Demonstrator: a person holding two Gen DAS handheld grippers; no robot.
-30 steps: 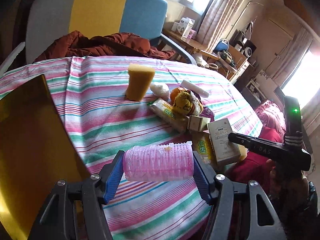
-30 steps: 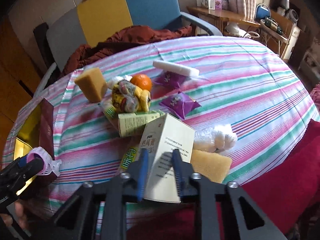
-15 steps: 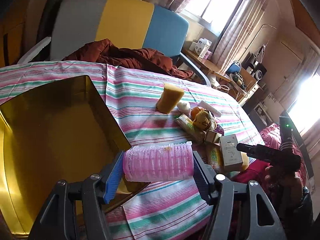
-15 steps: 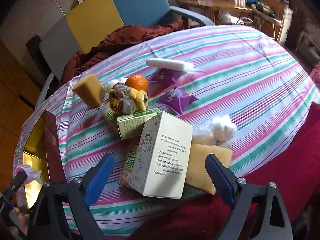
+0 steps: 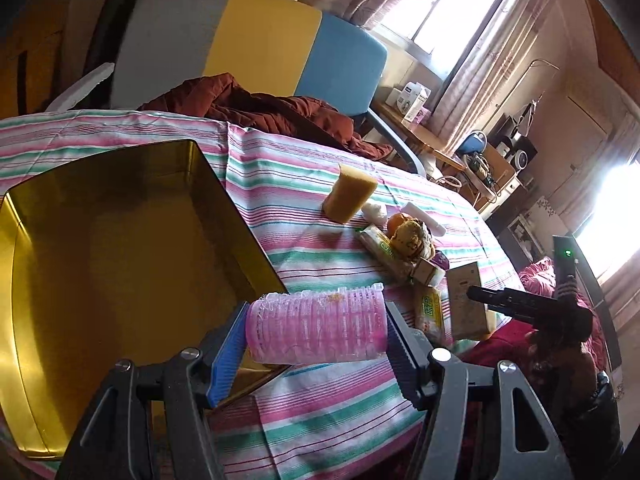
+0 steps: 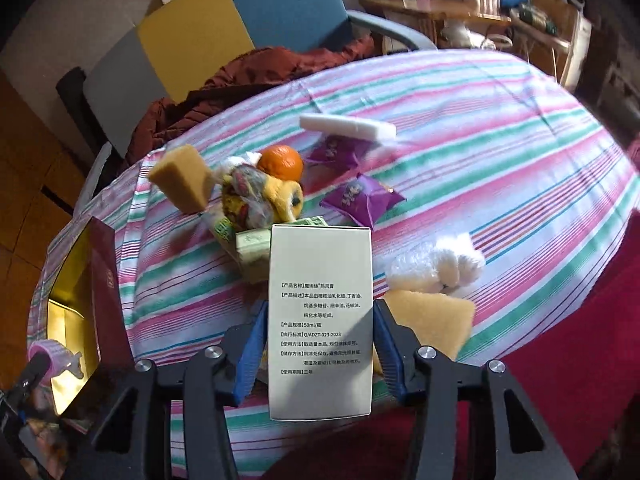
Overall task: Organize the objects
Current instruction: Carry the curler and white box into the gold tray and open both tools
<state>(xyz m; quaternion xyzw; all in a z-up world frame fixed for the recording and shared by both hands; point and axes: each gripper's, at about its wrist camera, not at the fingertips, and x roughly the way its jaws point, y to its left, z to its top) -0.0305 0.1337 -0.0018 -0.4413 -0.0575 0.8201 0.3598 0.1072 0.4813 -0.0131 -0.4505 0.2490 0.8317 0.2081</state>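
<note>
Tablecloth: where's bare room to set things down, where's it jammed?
Free: the tablecloth past the white bar and purple packets; also inside the gold tin. Crowded: the cluster from the upright sponge to the white box.

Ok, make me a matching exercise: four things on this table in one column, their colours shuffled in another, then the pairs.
Things:
1. hair roller
2. tin box
3. snack packet
4. carton

Colours:
A. purple
B. white with black print
C. pink
D. gold inside

Pairs: 1-C, 2-D, 3-A, 4-B
</note>
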